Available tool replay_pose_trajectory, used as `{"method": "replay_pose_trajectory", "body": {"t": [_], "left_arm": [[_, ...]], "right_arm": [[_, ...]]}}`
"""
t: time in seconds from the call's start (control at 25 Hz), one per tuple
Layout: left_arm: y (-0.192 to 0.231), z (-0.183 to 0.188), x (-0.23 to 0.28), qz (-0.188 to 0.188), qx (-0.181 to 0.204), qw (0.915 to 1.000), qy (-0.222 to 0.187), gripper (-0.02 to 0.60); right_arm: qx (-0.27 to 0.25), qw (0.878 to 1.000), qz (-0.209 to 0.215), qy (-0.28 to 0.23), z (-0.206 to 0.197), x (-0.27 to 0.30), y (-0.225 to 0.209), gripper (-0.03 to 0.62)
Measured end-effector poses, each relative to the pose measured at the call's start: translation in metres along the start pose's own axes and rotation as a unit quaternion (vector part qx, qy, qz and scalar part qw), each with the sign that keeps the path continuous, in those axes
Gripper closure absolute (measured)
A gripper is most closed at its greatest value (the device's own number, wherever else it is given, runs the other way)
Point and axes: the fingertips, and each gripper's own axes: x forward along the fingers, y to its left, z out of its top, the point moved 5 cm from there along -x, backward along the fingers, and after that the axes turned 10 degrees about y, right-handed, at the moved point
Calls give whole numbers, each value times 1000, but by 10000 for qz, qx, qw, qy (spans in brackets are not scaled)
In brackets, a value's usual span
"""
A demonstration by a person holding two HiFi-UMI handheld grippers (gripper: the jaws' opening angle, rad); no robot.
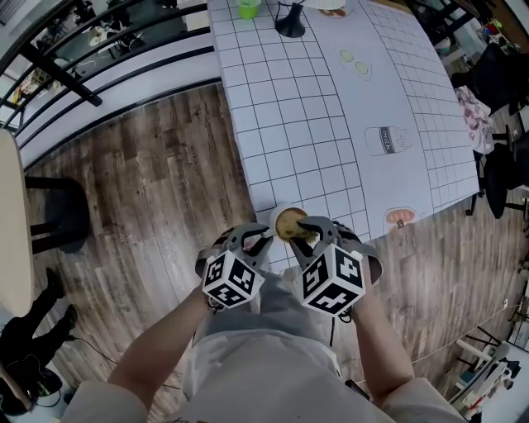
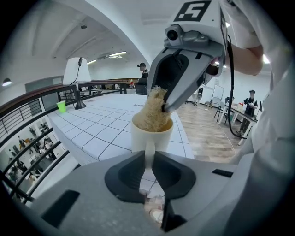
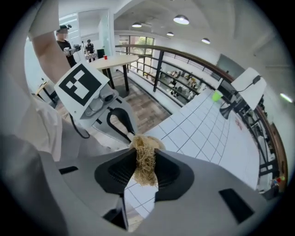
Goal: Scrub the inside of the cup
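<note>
A white cup (image 1: 279, 216) stands at the near corner of the gridded table (image 1: 331, 107). My left gripper (image 1: 254, 240) is shut on the cup's handle (image 2: 148, 156); in the left gripper view the cup (image 2: 150, 136) stands upright just past the left gripper (image 2: 148, 160). My right gripper (image 1: 311, 232) points steeply down over the cup, shut on a tan fibre scrubber (image 3: 144, 162). The scrubber (image 2: 152, 110) fills the cup's mouth and rises above the rim, and the right gripper (image 2: 168, 104) pinches its top. The inside of the cup is hidden by it.
A green cup (image 1: 247, 8) and a black lamp base (image 1: 290, 26) stand at the table's far end. Wooden floor (image 1: 149, 190) lies to the left, with a black railing (image 1: 99, 49) and a round table (image 1: 11, 223). Chairs (image 1: 496, 83) stand to the right.
</note>
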Motion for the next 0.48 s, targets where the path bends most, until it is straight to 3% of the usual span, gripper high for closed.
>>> {"method": "replay_pose_trajectory", "body": {"t": [0.24, 0.48], "left_arm": [[0, 2, -1, 8, 127, 9999, 88, 525], [2, 4, 1, -109, 24, 9999, 110, 525]], "right_arm": [[-395, 9963, 547, 538, 0, 36, 0, 484], [-260, 9986, 267, 364, -1, 46, -10, 485]]}}
